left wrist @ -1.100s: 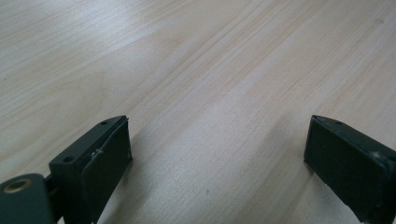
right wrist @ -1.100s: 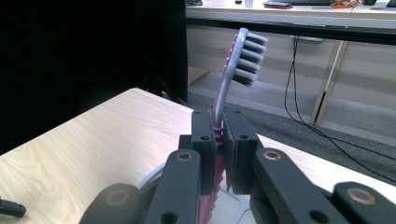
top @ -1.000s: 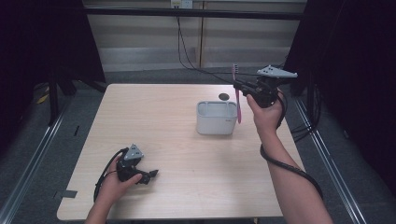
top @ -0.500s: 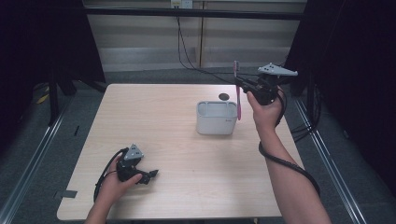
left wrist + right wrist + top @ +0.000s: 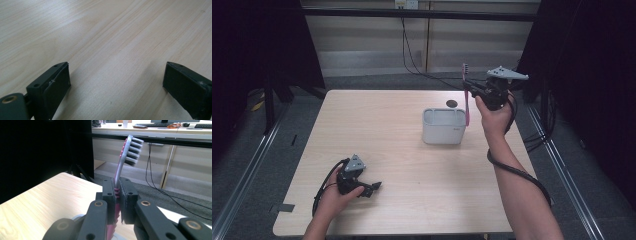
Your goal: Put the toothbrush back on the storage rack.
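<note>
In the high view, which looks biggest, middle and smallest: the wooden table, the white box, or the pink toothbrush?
1. Light wooden table: by far the largest.
2. White rectangular plastic box.
3. Pink toothbrush, clamped upright in the right gripper: longer than the box is tall, but much thinner. It is raised nearer the camera, so it may look bigger.

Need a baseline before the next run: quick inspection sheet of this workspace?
Surface: light wooden table, bare around the items.
Job's things: pink toothbrush held upright, bristle head up, lower end at the right rim of the white holder, which stands right of centre.
Clutter: small dark round spot behind the holder; cannot tell what it is.
Grippers: right gripper shut on the toothbrush handle, raised above the holder; left gripper open, low over bare table.
Cables: one trails from each gripper; black cables on the floor behind.
Surroundings: dark curtains at the sides, wall panels behind.
</note>
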The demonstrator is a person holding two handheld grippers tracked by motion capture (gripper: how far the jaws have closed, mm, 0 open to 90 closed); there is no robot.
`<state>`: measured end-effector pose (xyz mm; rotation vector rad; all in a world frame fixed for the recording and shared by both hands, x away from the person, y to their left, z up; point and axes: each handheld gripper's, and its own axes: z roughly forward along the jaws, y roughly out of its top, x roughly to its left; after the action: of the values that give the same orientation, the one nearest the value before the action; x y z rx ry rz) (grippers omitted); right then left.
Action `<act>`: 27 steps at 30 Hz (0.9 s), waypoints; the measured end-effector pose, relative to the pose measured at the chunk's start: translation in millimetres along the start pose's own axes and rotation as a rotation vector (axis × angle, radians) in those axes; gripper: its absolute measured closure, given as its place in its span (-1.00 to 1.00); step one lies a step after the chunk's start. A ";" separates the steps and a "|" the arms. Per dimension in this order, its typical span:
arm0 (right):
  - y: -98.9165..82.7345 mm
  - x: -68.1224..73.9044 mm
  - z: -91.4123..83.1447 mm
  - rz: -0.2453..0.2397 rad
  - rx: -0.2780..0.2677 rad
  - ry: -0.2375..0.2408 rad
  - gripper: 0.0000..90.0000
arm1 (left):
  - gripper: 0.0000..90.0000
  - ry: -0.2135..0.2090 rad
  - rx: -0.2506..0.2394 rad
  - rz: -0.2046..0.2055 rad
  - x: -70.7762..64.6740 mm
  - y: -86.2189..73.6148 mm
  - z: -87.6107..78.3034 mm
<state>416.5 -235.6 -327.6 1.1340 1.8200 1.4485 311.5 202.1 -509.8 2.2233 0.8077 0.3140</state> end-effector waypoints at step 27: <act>-7.9 -8.7 23.7 -0.004 0.009 -0.023 0.86 | -0.85 0.000 0.000 0.000 0.0 0.0 -0.1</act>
<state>438.2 -231.8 -342.3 1.1461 1.8139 1.4204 311.5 202.1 -509.7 2.2237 0.8078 0.3137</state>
